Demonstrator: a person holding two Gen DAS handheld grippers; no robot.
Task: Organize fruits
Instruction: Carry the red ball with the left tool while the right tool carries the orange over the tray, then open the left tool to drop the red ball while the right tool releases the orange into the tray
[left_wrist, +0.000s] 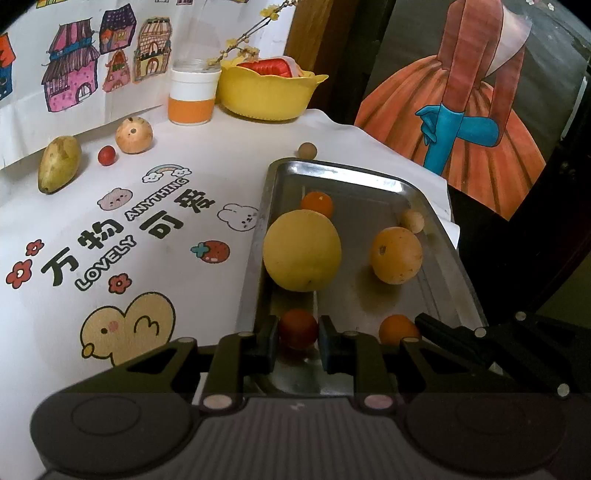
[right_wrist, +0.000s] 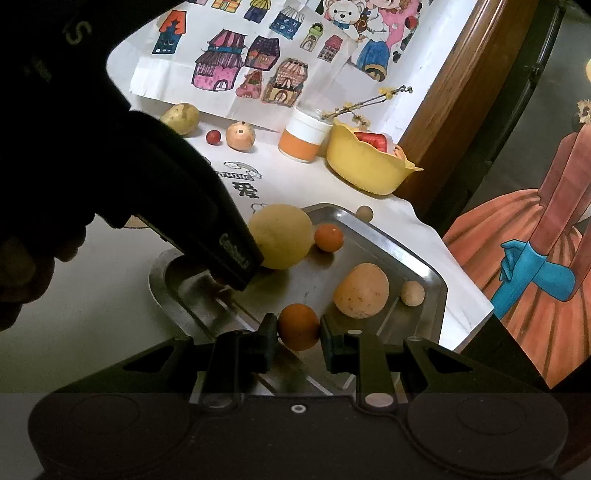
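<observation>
So, left wrist view: the left claw (left_wrist: 298, 339) is set narrow around a dark red fruit (left_wrist: 297, 328) in the metal tray (left_wrist: 436, 218); whether it's pinched can't be told. It could roll into the yellow fruit (left_wrist: 302, 250) just ahead.

Right wrist view: the right claw (right_wrist: 298, 339) brackets an orange fruit (right_wrist: 298, 326), grip unclear too. The left claw's body could be bumped, being close. A printed cloth (right_wrist: 424, 221) covers the worktop, drawings beyond.

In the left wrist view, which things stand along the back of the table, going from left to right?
Green-yellow pear → small red fruit → tan round fruit → orange-and-white jar → yellow bowl.
</observation>
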